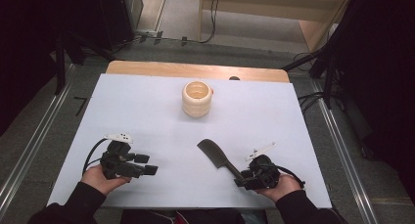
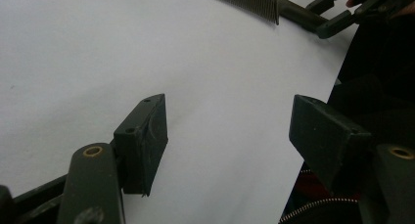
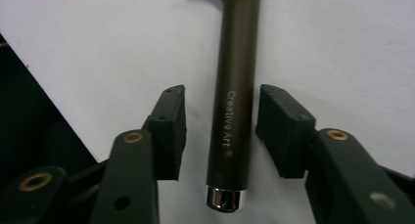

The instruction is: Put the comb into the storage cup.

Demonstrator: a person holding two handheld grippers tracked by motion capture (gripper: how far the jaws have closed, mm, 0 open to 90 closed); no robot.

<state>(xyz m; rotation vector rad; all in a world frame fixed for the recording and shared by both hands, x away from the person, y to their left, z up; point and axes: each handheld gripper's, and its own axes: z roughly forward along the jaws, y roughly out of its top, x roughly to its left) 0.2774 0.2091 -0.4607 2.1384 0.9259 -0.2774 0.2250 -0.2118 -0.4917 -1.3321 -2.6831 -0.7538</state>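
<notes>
Nearest my camera, the right gripper (image 3: 221,131) had its jaws standing either side of the comb (image 1: 219,158) handle, a sliver of gap on each side, not yet pinching. The comb was dark brown-black with fine teeth and a chrome end cap, lying on the white table (image 1: 147,106) at about five o'clock. Its handle read "Creative Art", I think. The left gripper (image 1: 149,165) at seven o'clock stood wide apart, empty.

Comb (image 3: 234,101): toothed head cut off by the top edge in the right gripper view, only the handle clear. In the left gripper view its far tip runs off the top edge. Cup (image 1: 197,99) behind the comb: contents too small to tell.
</notes>
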